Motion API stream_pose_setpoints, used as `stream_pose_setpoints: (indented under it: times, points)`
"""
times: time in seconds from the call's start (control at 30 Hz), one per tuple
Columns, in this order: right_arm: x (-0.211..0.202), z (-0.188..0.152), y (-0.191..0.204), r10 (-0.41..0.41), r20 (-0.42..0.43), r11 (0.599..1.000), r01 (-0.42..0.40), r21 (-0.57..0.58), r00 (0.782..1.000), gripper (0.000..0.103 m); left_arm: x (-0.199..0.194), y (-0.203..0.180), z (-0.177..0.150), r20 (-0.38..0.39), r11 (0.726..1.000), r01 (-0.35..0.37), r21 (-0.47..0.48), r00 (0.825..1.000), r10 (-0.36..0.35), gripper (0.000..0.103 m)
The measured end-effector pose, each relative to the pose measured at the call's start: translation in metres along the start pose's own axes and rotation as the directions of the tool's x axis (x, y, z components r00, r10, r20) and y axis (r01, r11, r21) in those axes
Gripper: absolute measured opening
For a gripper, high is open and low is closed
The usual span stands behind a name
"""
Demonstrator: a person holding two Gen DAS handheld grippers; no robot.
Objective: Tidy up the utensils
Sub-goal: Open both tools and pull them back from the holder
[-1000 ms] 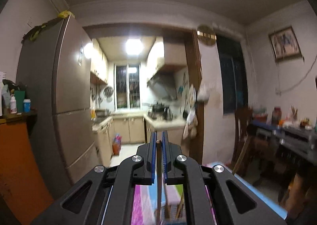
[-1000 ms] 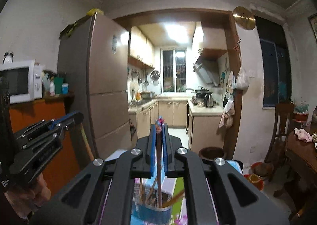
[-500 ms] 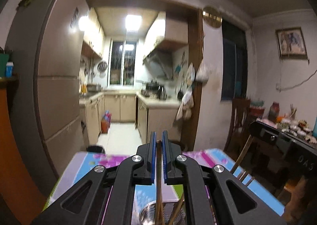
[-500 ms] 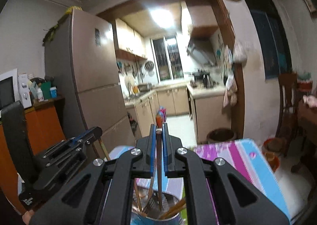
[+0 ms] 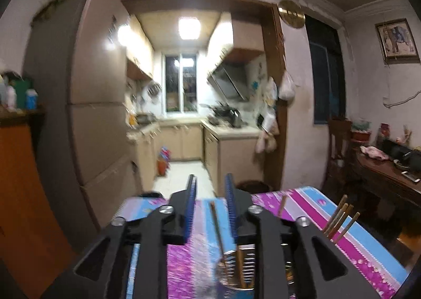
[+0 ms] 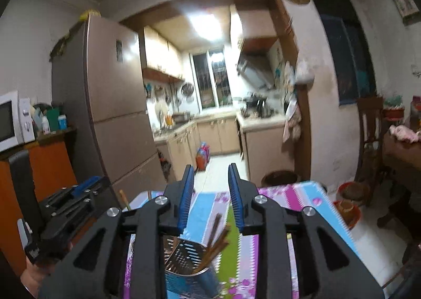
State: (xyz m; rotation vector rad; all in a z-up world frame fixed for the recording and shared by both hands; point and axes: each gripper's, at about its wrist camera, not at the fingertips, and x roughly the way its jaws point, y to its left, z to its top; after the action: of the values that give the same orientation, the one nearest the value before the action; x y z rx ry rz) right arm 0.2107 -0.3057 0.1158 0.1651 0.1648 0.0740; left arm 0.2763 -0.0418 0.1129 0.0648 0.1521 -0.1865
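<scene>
Slim wooden chopsticks (image 6: 215,239) stand in perforated metal holder (image 6: 188,257).

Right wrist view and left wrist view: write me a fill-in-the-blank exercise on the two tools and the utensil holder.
1. Both the left tool and the right tool have their jaws ____.
2. The chopsticks stand in a metal ____ with slotted sides.
3. The utensil holder rests on a tablecloth patterned with pink and blue ____.
4. Neither tool is gripping a ____.

Missing words: open; holder; stripes; chopstick
</scene>
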Motion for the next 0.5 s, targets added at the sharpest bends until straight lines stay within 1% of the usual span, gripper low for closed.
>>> stream_pose_setpoints:
  times: [0.03, 0.07, 0.13, 0.17, 0.2, 0.27, 0.33, 0.43, 0.5]
  points:
    - [-0.013, 0.003, -0.003, -0.014, 0.018, 1.0, 0.014, -0.01, 1.0, 0.026, -0.015, 0.002, 0.002, 0.025, 0.998, -0.054, 0.031, 0.998, 0.053, 0.031]
    - [-0.028, 0.004, -0.005, -0.026, 0.03, 0.999, 0.027, -0.02, 0.999, 0.026, -0.024, 0.003, 0.002, 0.035, 0.996, -0.079, 0.045, 0.996, 0.077, 0.031]
    - [-0.058, -0.001, -0.01, -0.032, 0.055, 0.999, 0.034, -0.027, 0.998, 0.037, -0.048, 0.007, -0.003, 0.045, 0.987, -0.141, 0.073, 0.989, 0.138, 0.035]
    - [-0.071, -0.005, -0.014, -0.039, 0.064, 0.999, 0.041, -0.027, 0.997, 0.045, -0.058, 0.008, -0.007, 0.045, 0.981, -0.171, 0.087, 0.985, 0.167, 0.035]
    - [-0.085, -0.012, -0.015, -0.046, 0.067, 0.998, 0.048, -0.032, 0.997, 0.048, -0.068, 0.009, -0.012, 0.044, 0.976, -0.191, 0.101, 0.981, 0.188, 0.039]
    - [-0.108, -0.029, -0.015, -0.06, 0.053, 0.996, 0.063, -0.056, 0.997, 0.048, -0.091, 0.011, -0.029, 0.028, 0.963, -0.234, 0.131, 0.972, 0.232, 0.044]
    - [-0.122, -0.047, -0.013, -0.078, 0.021, 0.994, 0.079, -0.08, 0.997, 0.048, -0.11, 0.012, -0.046, -0.008, 0.956, -0.25, 0.152, 0.967, 0.254, 0.048]
    - [-0.144, -0.08, -0.011, -0.093, -0.039, 0.991, 0.089, -0.096, 0.995, 0.053, -0.13, 0.014, -0.073, -0.082, 0.959, -0.231, 0.165, 0.965, 0.247, 0.049]
    - [-0.156, -0.103, -0.009, -0.104, -0.083, 0.99, 0.095, -0.101, 0.991, 0.056, -0.145, 0.014, -0.091, -0.119, 0.958, -0.22, 0.184, 0.963, 0.244, 0.05]
